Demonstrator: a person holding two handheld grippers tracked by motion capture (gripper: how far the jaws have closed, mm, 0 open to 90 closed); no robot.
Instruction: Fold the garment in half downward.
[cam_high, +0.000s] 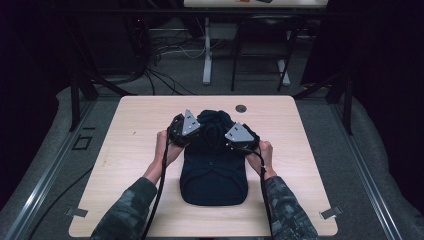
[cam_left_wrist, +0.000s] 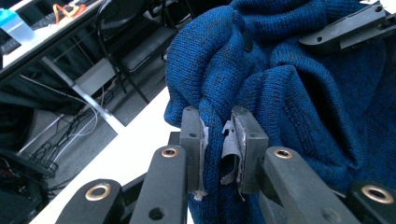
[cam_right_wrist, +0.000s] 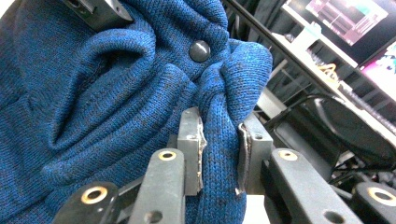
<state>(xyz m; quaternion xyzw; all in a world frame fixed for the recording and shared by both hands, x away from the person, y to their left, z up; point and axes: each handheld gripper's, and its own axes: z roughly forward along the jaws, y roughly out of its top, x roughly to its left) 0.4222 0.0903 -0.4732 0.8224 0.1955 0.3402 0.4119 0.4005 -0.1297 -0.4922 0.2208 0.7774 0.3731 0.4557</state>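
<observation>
Fingers of left gripper clamped on a bunched fold of blue knit sweater, fabric squeezed between both pads and bulging above the tips; torn grey pad lining hanging loose on the inner face of one finger. Fingers of right gripper likewise closed narrow on a second thick fold of the same sweater, knit filling the gap between the pads, a dark round button just above and beyond the tips. Seen from the high view: sweater lying on the middle of the wooden table, far end gathered and lifted between left gripper and right gripper, near portion spread flat toward the person's forearms in camouflage sleeves. Hands gripping each tool from either side of the garment, black cables trailing back along the arms. Beyond the fingertips, a small round grommet hole in the tabletop; farther off, desk legs, a chair frame and loose cables on grey floor.
</observation>
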